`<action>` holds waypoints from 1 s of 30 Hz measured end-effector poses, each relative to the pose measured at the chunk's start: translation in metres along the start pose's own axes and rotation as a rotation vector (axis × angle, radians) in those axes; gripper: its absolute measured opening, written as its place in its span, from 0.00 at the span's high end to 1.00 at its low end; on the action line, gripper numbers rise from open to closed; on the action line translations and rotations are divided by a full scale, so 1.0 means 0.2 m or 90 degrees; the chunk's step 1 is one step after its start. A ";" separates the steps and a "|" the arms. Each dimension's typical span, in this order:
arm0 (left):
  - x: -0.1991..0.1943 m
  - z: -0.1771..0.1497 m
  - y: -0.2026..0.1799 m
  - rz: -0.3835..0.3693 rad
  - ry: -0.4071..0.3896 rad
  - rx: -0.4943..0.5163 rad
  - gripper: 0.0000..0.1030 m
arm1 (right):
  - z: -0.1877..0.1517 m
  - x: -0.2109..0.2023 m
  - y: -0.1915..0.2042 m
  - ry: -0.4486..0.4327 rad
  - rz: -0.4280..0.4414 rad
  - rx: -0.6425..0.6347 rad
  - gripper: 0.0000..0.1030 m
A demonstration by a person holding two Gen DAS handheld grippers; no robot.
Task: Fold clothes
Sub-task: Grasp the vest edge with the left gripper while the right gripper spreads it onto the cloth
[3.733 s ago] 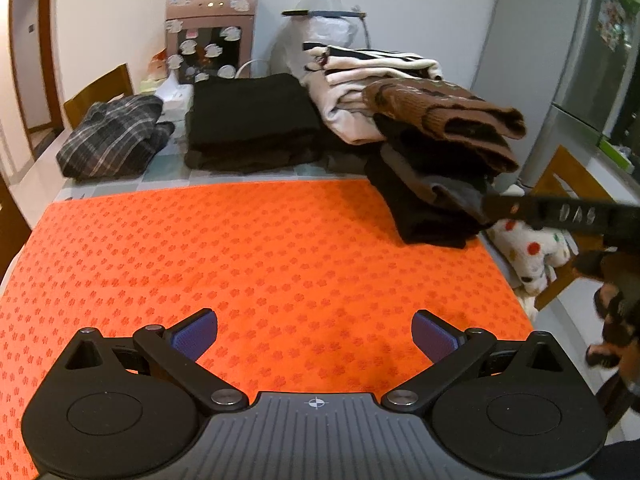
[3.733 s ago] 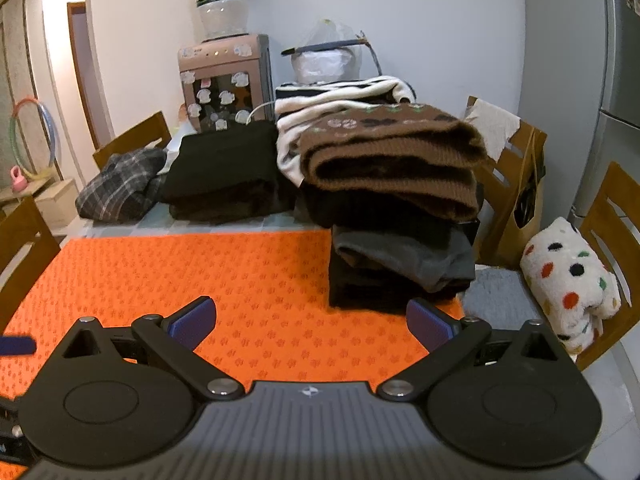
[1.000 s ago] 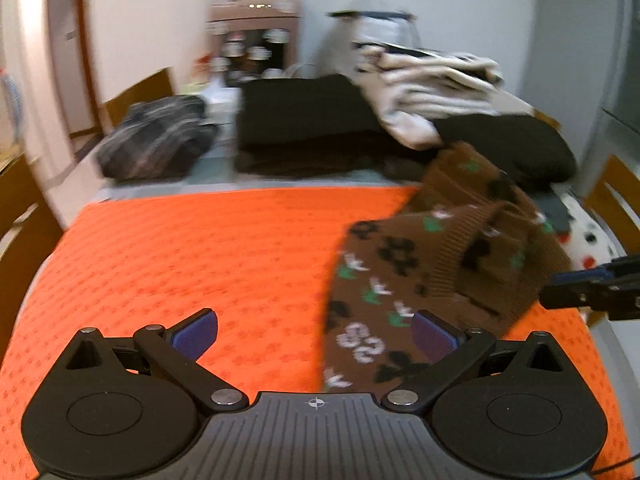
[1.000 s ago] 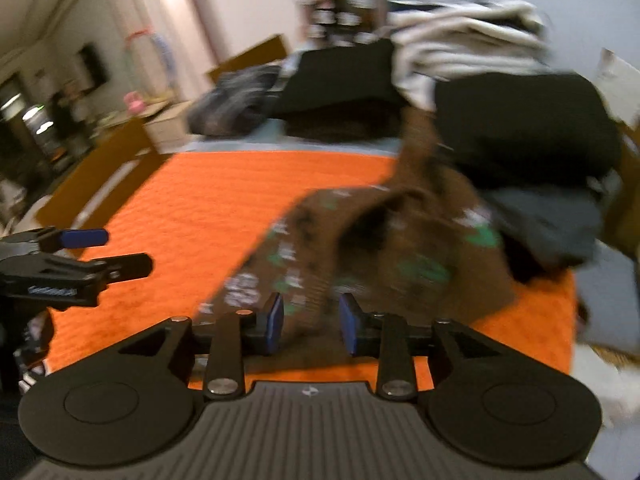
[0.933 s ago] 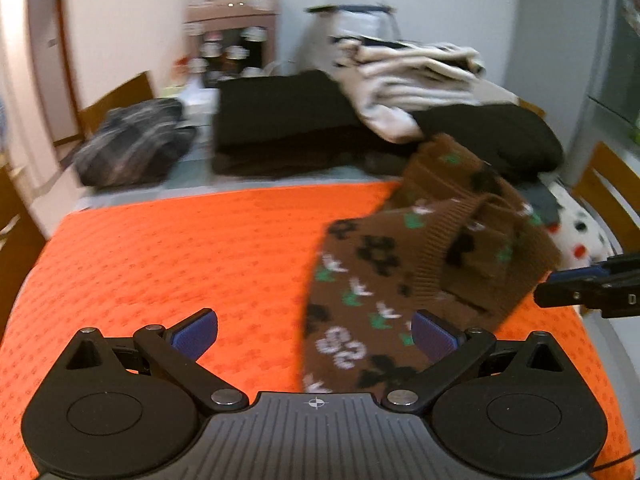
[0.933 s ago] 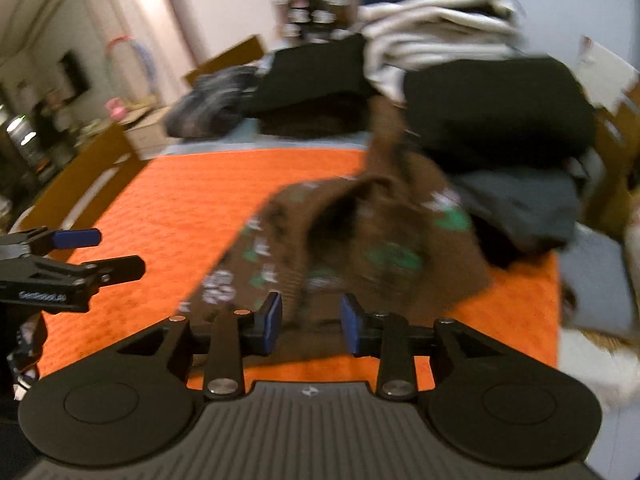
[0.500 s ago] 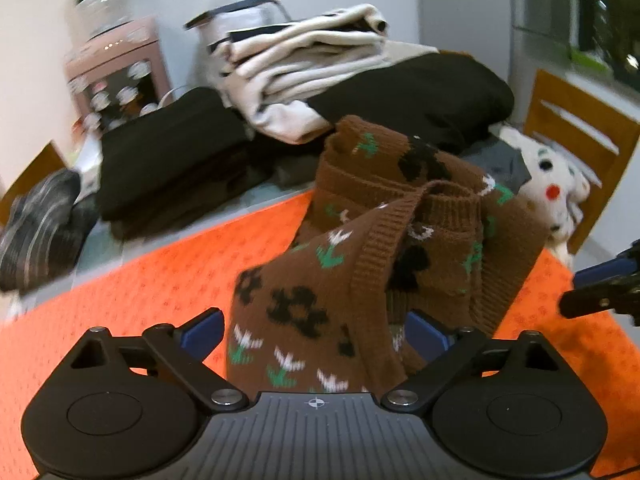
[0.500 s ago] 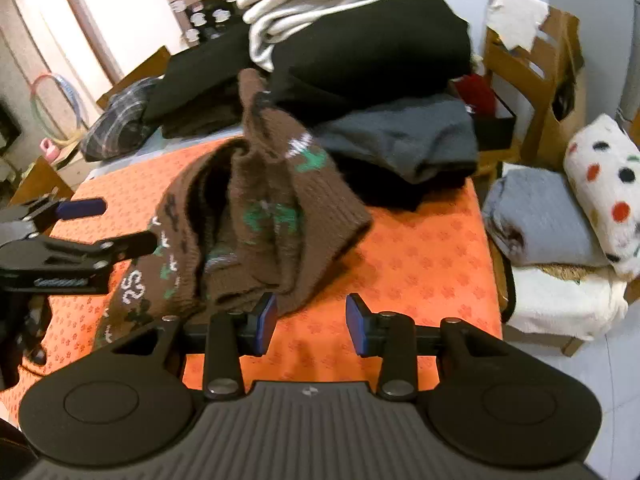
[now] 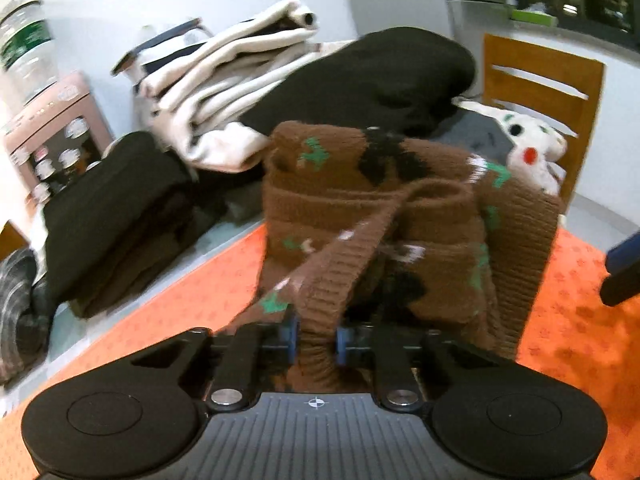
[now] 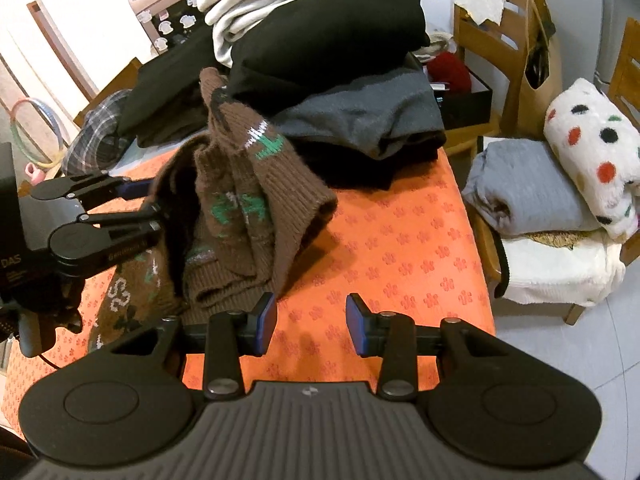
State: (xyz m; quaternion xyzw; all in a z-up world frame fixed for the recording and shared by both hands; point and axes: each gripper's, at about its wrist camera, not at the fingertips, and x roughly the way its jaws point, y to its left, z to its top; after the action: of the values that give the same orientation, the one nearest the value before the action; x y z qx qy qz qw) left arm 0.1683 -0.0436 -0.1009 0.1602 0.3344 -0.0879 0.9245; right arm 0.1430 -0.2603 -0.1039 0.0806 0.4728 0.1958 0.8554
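Note:
A brown knitted sweater (image 9: 400, 216) with green, white and black patterns lies crumpled on the orange table cover (image 9: 568, 320). My left gripper (image 9: 316, 340) is shut on a ribbed edge of the sweater. In the right wrist view the sweater (image 10: 240, 208) sits bunched at the left, with the left gripper (image 10: 154, 210) clamped into it from the left. My right gripper (image 10: 311, 324) is open and empty over the orange cover (image 10: 400, 248), just right of the sweater.
Piles of folded clothes stand at the back: a black one (image 10: 328, 32) on a grey one (image 10: 368, 120), white ones (image 9: 224, 68), another black pile (image 9: 116, 208). A chair at the right holds a grey garment (image 10: 528, 188) and a spotted plush (image 10: 592, 148). The table edge runs at the right.
My left gripper has closed on the sweater's ribbed edge. My right gripper has let the sweater go and opened, now beside it. The sweater was pulled off the pile onto the orange cover.

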 end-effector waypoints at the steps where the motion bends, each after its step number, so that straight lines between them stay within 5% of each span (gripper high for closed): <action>1: -0.02 -0.01 0.03 0.002 -0.007 -0.025 0.84 | 0.00 0.00 0.00 0.001 -0.001 0.000 0.58; 11: -0.36 -0.18 0.49 0.116 -0.023 -0.366 0.85 | 0.00 0.03 0.06 0.011 0.008 -0.020 0.58; 23: -0.79 -0.62 0.82 0.304 0.095 -0.599 0.86 | 0.01 0.08 0.19 0.029 0.033 -0.064 0.58; 30: -0.96 -0.96 0.83 0.330 0.164 -0.696 0.80 | 0.00 0.08 0.27 0.036 0.051 -0.095 0.58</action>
State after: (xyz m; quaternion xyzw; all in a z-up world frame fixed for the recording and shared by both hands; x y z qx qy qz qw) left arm -0.0462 0.1904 -0.0758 -0.2517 0.3902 0.3438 0.8162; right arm 0.1357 -0.2043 -0.0989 0.0296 0.4774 0.2666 0.8367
